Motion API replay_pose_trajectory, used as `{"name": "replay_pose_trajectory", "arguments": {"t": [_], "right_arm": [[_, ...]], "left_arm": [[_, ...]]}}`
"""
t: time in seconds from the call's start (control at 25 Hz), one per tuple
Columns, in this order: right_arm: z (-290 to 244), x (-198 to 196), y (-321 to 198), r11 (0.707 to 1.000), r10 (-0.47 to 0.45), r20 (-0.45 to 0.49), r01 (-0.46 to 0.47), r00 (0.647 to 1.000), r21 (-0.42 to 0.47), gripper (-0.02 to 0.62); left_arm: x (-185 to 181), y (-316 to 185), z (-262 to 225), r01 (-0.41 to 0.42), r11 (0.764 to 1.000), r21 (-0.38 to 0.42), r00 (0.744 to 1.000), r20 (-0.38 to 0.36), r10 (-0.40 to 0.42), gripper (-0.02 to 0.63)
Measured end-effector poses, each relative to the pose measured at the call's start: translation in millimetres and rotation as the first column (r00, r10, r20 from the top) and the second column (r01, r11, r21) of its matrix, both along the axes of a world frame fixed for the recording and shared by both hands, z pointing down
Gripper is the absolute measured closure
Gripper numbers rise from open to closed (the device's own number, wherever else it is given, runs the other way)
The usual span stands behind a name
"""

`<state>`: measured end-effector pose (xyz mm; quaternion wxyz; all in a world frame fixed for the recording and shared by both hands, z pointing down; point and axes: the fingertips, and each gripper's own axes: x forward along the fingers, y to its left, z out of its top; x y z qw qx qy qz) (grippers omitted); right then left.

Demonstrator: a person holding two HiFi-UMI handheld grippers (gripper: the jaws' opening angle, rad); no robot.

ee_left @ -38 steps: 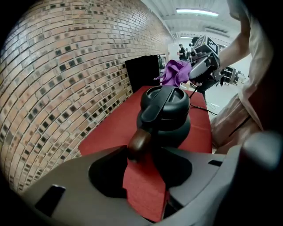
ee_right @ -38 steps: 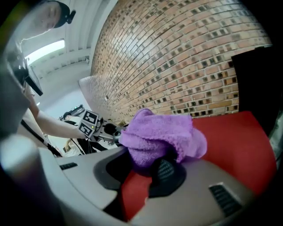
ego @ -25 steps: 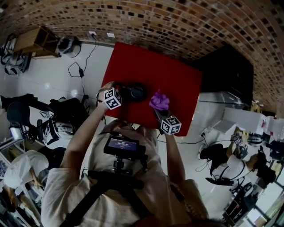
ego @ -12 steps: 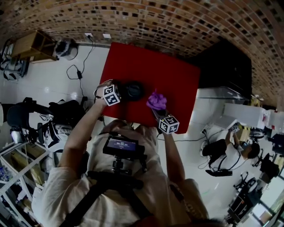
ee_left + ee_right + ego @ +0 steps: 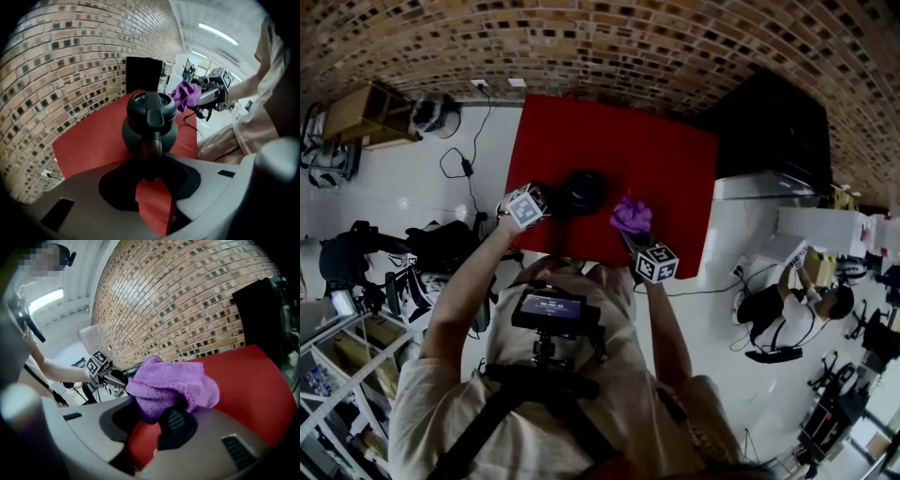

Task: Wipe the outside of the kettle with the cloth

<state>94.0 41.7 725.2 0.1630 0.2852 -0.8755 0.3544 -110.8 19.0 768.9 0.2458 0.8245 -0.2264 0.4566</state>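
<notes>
The brick wall [image 5: 609, 37] is the biggest thing, and it runs along the far side of the room. Under it is the white floor [image 5: 403, 169]. My red table [image 5: 666, 169] stands on that floor, right in front of me. A big black cabinet [image 5: 778, 141] stands just beside the table, on my right.

The kettle [image 5: 583, 190] stands upright on the red table, near the edge close to me and a bit to my left. It is dark and round, with a lid on top. In the left gripper view the kettle [image 5: 150, 124] has its handle turned toward me.

The purple cloth [image 5: 632, 215] is bunched up into a soft ball. It is up in the air, near the kettle on its right side, and I cannot tell if it touches the kettle.

My left gripper [image 5: 546, 202] points down at the kettle. Its jaws are closing. The kettle's handle is between them, and the dark pads look like they press on its sides.

My right gripper [image 5: 628, 231] is squeezed tight on the cloth [image 5: 164, 385]. The cloth puffs out above the jaws.

Each gripper has a small marker cube. The left one [image 5: 525, 206] is near the table's left edge. The right one [image 5: 656, 263] is at the edge close to me.
</notes>
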Motion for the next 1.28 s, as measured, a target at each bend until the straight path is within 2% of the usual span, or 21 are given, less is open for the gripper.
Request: {"name": "replay_pose_trajectory", "arguments": {"t": [0.08,0.16,0.32,0.4,0.44,0.48,0.56,0.64,0.68,0.72,0.84,1.0,1.08,1.16,1.2,1.24,1.28], "right_arm": [[-1,0,-2,1.0,0.005,0.004,-0.005,1.0,0.0,0.486],[0,0,-3,1.0,0.009,0.009,-0.009,1.0,-0.001,0.486],[0,1,-6,1.0,0.016,0.017,-0.016,1.0,-0.003,0.486],[0,3,-8,1.0,0.021,0.021,-0.021,1.0,-0.006,0.486],[1,4,-8,1.0,0.025,0.021,-0.025,0.999,-0.009,0.486],[2,6,-8,1.0,0.029,0.02,-0.029,0.999,-0.013,0.486],[7,9,-8,0.999,0.035,0.017,-0.034,0.999,-0.025,0.486],[10,11,-9,0.999,0.038,0.017,-0.038,0.999,-0.032,0.486],[11,12,-9,0.999,0.039,0.017,-0.038,0.999,-0.033,0.486],[11,13,-10,0.999,0.039,0.015,-0.038,0.999,-0.035,0.486],[15,12,-10,0.999,0.032,0.007,-0.032,0.999,-0.044,0.486],[14,-2,-13,0.999,-0.004,-0.003,0.004,1.0,-0.045,0.486],[12,-14,-14,0.998,-0.035,-0.01,0.035,0.999,-0.042,0.486],[13,-27,-14,0.997,-0.068,-0.02,0.067,0.997,-0.046,0.486],[12,-34,-14,0.995,-0.086,-0.025,0.085,0.996,-0.046,0.486],[10,-41,-15,0.994,-0.105,-0.027,0.103,0.994,-0.044,0.486],[7,-50,-15,0.991,-0.125,-0.029,0.124,0.992,-0.042,0.486]], "left_arm": [[14,-3,-13,0.101,0.994,-0.049,0.986,-0.13,-0.107,0.482],[22,-10,-21,0.186,0.978,-0.091,0.952,-0.229,-0.203,0.482],[32,-21,-27,0.288,0.94,-0.184,0.871,-0.358,-0.337,0.482],[33,-23,-24,0.342,0.907,-0.247,0.814,-0.404,-0.417,0.48],[32,-22,-21,0.376,0.878,-0.297,0.77,-0.427,-0.474,0.48],[30,-21,-16,0.412,0.838,-0.357,0.711,-0.45,-0.541,0.482],[23,-18,-6,0.472,0.732,-0.491,0.555,-0.479,-0.679,0.483],[14,-13,2,0.5,0.624,-0.601,0.397,-0.482,-0.781,0.485],[9,-9,4,0.506,0.583,-0.636,0.336,-0.478,-0.812,0.485],[3,-4,7,0.509,0.551,-0.661,0.289,-0.472,-0.833,0.485],[-11,19,25,0.505,0.464,-0.727,0.179,-0.438,-0.881,0.485],[-16,49,47,0.491,0.374,-0.787,0.077,-0.388,-0.918,0.487],[-19,57,57,0.483,0.305,-0.821,0.008,-0.344,-0.939,0.485],[-23,65,70,0.461,0.224,-0.859,-0.076,-0.289,-0.954,0.482],[-23,69,75,0.446,0.195,-0.873,-0.105,-0.268,-0.958,0.476],[-19,73,79,0.437,0.184,-0.88,-0.113,-0.256,-0.96,0.477],[-15,78,82,0.441,0.184,-0.878,-0.098,-0.251,-0.963,0.476]]}}
